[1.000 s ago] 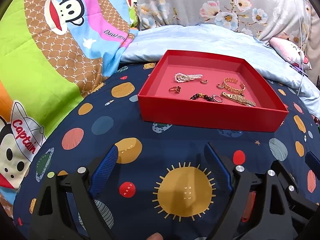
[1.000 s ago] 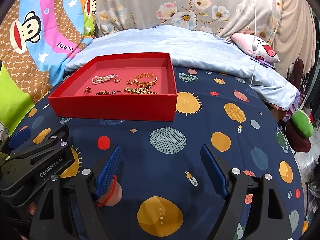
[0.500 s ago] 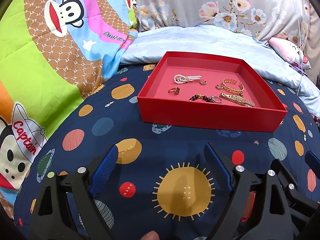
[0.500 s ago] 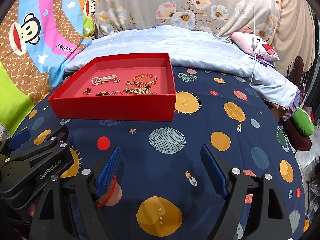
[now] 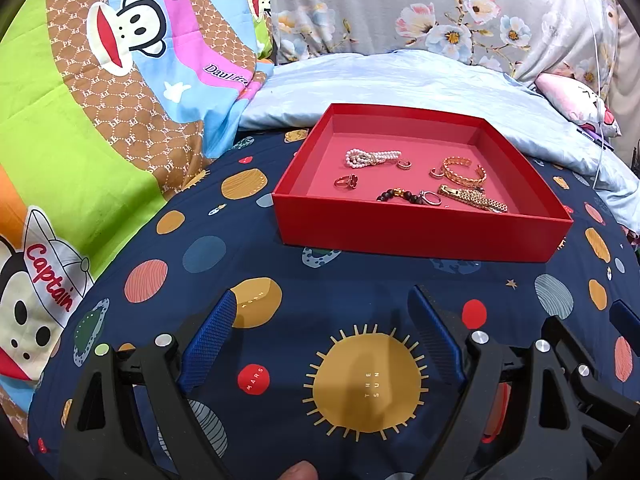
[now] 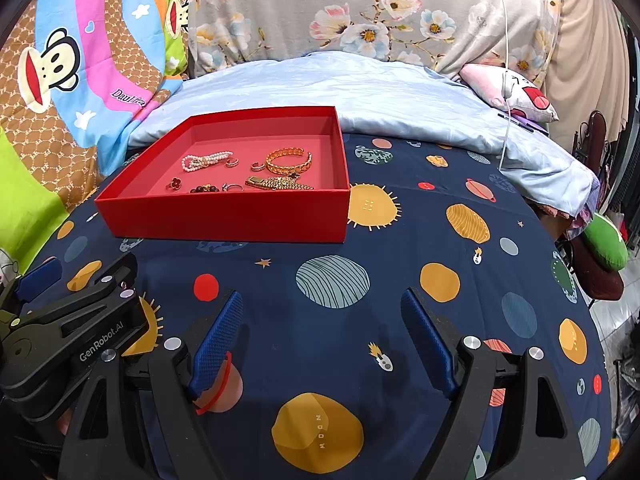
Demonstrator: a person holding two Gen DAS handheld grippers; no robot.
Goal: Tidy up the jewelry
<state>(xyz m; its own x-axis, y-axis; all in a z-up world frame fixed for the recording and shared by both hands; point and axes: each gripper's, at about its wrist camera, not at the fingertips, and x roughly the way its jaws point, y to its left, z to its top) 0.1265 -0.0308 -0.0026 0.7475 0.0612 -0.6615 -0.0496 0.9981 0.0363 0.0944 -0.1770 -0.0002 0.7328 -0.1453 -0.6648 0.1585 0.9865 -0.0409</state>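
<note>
A red tray (image 5: 416,232) (image 6: 224,216) sits on the navy planet-print bedspread. In it lie a pearl bracelet (image 5: 370,157) (image 6: 204,160), a gold cuff bangle (image 5: 464,170) (image 6: 289,161), a gold chain watchband (image 5: 472,197) (image 6: 278,184), a dark bead bracelet (image 5: 398,196), a flower ring (image 5: 347,181) (image 6: 174,184) and small rings. My left gripper (image 5: 322,316) is open and empty, well short of the tray. My right gripper (image 6: 322,312) is open and empty, in front of the tray's right corner. The left gripper's body (image 6: 68,332) shows at the right wrist view's lower left.
A cartoon monkey quilt (image 5: 100,120) rises at the left. A pale blue blanket (image 5: 400,84) and floral pillows (image 6: 380,12) lie behind the tray. A pink plush (image 6: 508,88) and white cable (image 6: 506,80) are at the far right. The bed edge drops off right (image 6: 592,280).
Both views have drifted very slightly; the tray sits a touch lower and closer in frame. Both grippers stay open and nothing in the tray has moved.
</note>
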